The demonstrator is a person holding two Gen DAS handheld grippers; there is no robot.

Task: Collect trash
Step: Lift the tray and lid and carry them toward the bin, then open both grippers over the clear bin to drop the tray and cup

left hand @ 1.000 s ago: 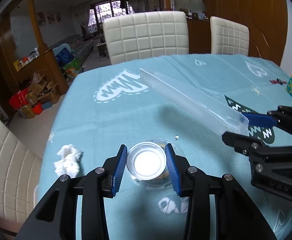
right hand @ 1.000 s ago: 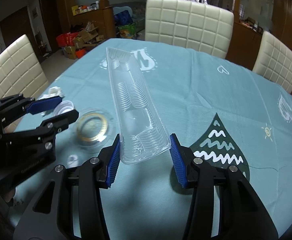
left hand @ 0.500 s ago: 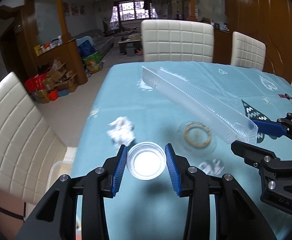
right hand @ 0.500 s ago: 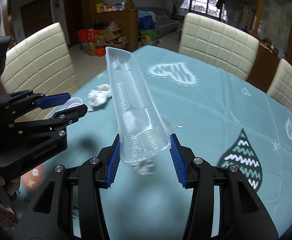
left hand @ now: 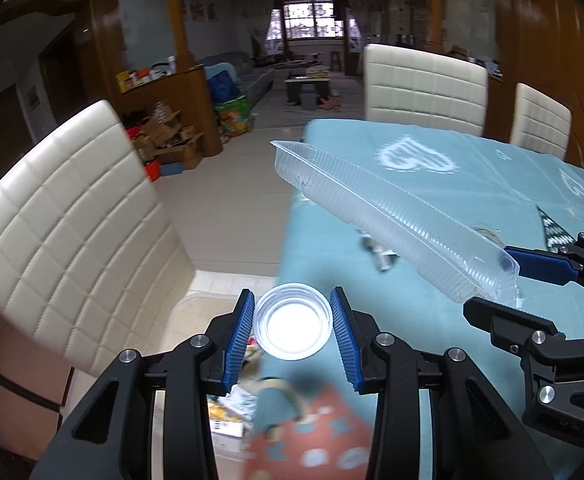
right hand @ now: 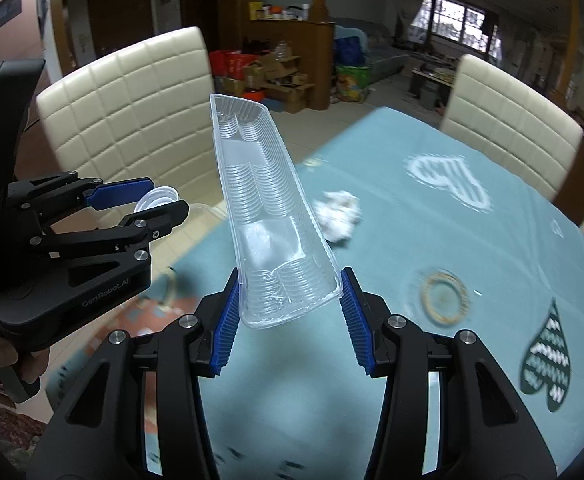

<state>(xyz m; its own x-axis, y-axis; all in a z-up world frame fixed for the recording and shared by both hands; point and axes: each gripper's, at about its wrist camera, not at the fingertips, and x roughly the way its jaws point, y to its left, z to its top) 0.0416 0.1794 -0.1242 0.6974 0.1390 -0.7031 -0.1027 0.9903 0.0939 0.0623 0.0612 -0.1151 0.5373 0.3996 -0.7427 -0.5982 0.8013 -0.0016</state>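
Observation:
My left gripper [left hand: 291, 322] is shut on a small clear plastic lid [left hand: 291, 327], held over the table's left edge. In the right wrist view the same gripper [right hand: 154, 198] shows at the left with the lid [right hand: 157, 197] in its jaws. My right gripper [right hand: 290, 298] is shut on the near end of a long clear plastic tray [right hand: 260, 208], which sticks up and away from it. That tray [left hand: 380, 208] crosses the left wrist view in the air, with the right gripper [left hand: 504, 284] at its lower right end. A crumpled white tissue [right hand: 340, 216] lies on the teal tablecloth [right hand: 432, 240].
A clear round lid with a gold ring [right hand: 444, 298] lies on the cloth right of the tray. A cream chair [left hand: 64, 232] stands close at the table's left side. A clear bin [left hand: 212, 360] with wrappers sits on the floor under the left gripper. More cream chairs [right hand: 508, 120] stand behind.
Both grippers have swung left together, carrying the lid and the tray from over the table's middle to its left edge. The chair and the floor bin have come into view.

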